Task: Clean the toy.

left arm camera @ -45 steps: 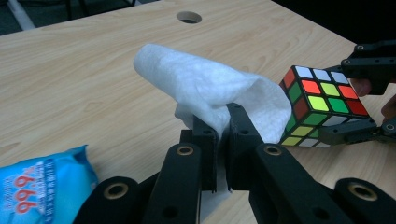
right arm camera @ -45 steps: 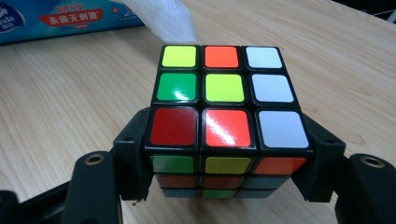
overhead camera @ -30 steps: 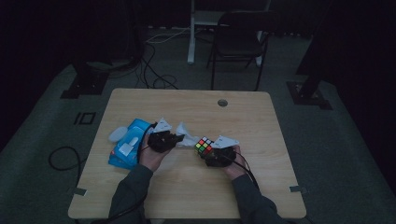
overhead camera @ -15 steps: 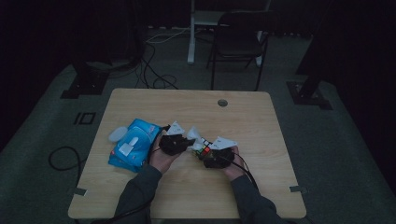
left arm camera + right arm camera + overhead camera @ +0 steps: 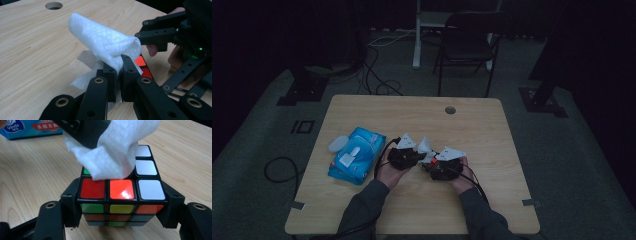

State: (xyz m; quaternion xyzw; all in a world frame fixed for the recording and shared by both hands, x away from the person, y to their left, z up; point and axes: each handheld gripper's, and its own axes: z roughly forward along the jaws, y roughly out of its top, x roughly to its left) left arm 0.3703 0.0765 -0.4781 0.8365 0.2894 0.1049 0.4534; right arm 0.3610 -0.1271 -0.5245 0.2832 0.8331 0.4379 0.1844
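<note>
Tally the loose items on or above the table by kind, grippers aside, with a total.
Puzzle cube: 1, clamped in the right gripper
White wipe: 1, pinched in the left gripper, resting on the cube's top
Blue wipes pack: 1
Small pale round item beside the pack, too dim to identify: 1
Total: 4

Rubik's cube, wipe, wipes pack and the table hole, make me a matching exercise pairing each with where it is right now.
Things:
1. Rubik's cube
2. white wipe
3. blue wipes pack
4. round hole

Places:
A. pinched in the left gripper, draped on the cube's top
B. in the tabletop, far side
C. clamped between the right gripper's jaws
D. lying flat at the table's left

Pairs: 1-C, 2-A, 3-D, 4-B
</note>
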